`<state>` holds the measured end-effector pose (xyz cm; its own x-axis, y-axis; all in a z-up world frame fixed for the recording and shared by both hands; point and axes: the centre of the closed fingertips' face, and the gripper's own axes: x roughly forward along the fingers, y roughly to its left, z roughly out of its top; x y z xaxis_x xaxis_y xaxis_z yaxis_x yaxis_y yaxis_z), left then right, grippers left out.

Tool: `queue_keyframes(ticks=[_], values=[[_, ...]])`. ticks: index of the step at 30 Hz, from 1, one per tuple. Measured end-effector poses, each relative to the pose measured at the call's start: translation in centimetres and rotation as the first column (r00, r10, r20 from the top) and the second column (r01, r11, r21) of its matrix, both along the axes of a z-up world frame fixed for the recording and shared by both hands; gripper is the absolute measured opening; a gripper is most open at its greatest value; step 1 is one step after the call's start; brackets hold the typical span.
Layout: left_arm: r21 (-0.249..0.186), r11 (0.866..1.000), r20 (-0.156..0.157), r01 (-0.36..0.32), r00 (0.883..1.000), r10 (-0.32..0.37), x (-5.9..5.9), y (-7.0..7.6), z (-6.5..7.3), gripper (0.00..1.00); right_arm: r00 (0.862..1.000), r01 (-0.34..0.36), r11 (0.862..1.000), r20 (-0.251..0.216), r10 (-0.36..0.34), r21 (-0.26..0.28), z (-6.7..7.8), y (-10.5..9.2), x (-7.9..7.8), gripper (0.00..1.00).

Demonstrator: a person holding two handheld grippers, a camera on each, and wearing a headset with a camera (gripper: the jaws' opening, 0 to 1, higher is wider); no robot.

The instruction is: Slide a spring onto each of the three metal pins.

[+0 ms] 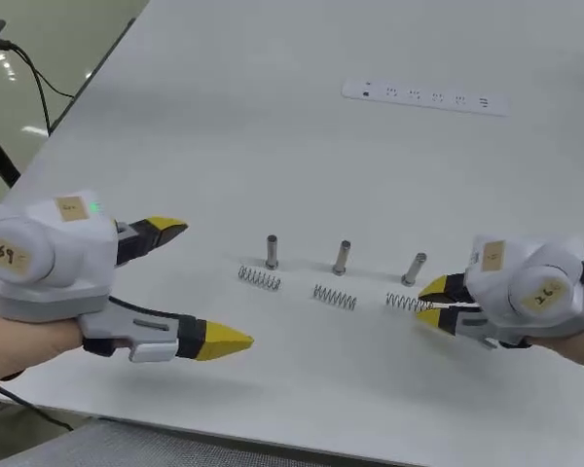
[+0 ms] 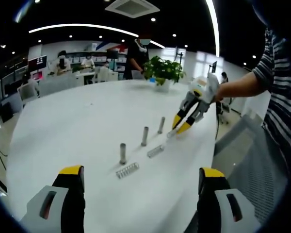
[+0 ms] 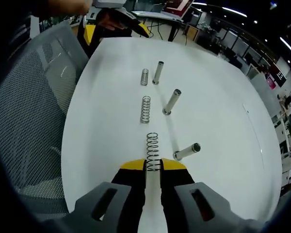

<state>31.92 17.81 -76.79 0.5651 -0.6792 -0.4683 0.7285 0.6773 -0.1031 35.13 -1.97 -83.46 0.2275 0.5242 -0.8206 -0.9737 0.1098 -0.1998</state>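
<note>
Jaws of right gripper [image 3: 153, 166] pinch near end of nearest spring [image 3: 153, 145]; left gripper [image 2: 141, 171] jaws spread wide. Spring likely light, squashy, rolls: hold end coils gently. Pin [image 3: 186, 151] just right of jaws.

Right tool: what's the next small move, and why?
Probably lift the right spring and tip it upright over the nearest pin. The right tool looks closed on that spring's near end. The spring lies flat on the table, and no pin carries a spring yet. The left tool hangs open, away from the parts.
</note>
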Motion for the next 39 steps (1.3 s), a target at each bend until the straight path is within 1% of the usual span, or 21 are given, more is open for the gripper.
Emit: queue_keyframes(ticks=[1,3,5,9,12,14,17,18,20,22,27,30,32,33,36,39], values=[[-0.006,1.000,-0.006,0.005,1.000,-0.005,-0.1,0.0,0.1,0.94,1.000,-0.007,1.000,0.004,0.007,0.003,0.2,0.1,-0.1,0.07],[-0.009,1.000,-0.003,0.009,1.000,-0.009,-0.2,0.0,0.2,0.94,1.000,-0.012,1.000,0.004,0.012,0.011,0.6,0.1,-0.3,0.07],[-0.021,1.000,-0.005,0.008,1.000,-0.008,-0.2,0.0,0.4,0.94,1.000,-0.018,1.000,0.005,0.018,0.019,0.9,0.2,-0.5,0.07],[-0.057,0.998,-0.005,0.017,1.000,-0.017,-0.3,-0.5,0.8,0.92,0.999,-0.031,0.999,0.012,0.031,0.027,1.4,0.3,-0.7,0.07],[-0.063,0.997,-0.004,0.040,0.999,-0.040,-0.6,-1.1,1.0,0.89,0.999,-0.047,0.997,0.013,0.047,0.053,2.3,0.9,-1.1,0.07],[-0.076,0.995,-0.008,0.063,0.998,-0.064,-0.8,-1.8,1.0,0.88,0.998,-0.063,0.996,0.014,0.062,0.064,2.8,1.2,-1.4,0.07],[-0.079,0.992,-0.012,0.097,0.995,-0.099,-1.1,-2.7,1.0,0.85,0.997,-0.079,0.994,0.019,0.078,0.071,3.3,1.6,-1.8,0.07],[-0.084,0.991,-0.017,0.105,0.994,-0.107,-1.1,-3.0,0.9,0.83,0.997,-0.079,0.994,0.019,0.078,0.074,3.3,1.7,-1.9,0.07],[-0.089,0.989,-0.017,0.118,0.993,-0.120,-1.0,-3.4,0.9,0.81,0.996,-0.085,0.993,0.026,0.084,0.080,3.5,1.9,-2.1,0.07],[-0.084,0.987,-0.014,0.136,0.990,-0.138,-0.8,-3.8,0.8,0.78,0.996,-0.088,0.993,0.026,0.086,0.077,3.5,1.9,-2.1,0.07],[-0.109,0.980,-0.007,0.165,0.986,-0.167,-0.2,-5.1,1.0,0.76,0.995,-0.095,0.992,0.024,0.093,0.083,3.8,2.2,-2.5,0.07],[-0.127,0.974,0.002,0.187,0.982,-0.188,0.0,-5.8,1.1,0.69,0.995,-0.098,0.991,0.026,0.096,0.093,4.2,2.6,-2.6,0.07],[-0.141,0.970,-0.001,0.198,0.980,-0.200,0.0,-6.5,1.1,0.66,0.995,-0.100,0.989,0.023,0.098,0.107,4.6,3.0,-2.7,0.07],[-0.148,0.966,0.002,0.211,0.977,-0.213,0.0,-6.9,1.2,0.65,0.995,-0.101,0.989,0.022,0.099,0.109,4.7,3.1,-2.8,0.07],[-0.159,0.961,0.004,0.227,0.973,-0.230,0.1,-7.9,1.2,0.61,0.994,-0.107,0.987,0.021,0.105,0.119,5.1,3.5,-2.9,0.07],[-0.168,0.955,0.004,0.246,0.969,-0.249,0.0,-8.8,1.3,0.55,0.994,-0.107,0.986,0.015,0.106,0.131,5.4,3.8,-3.0,0.07]])
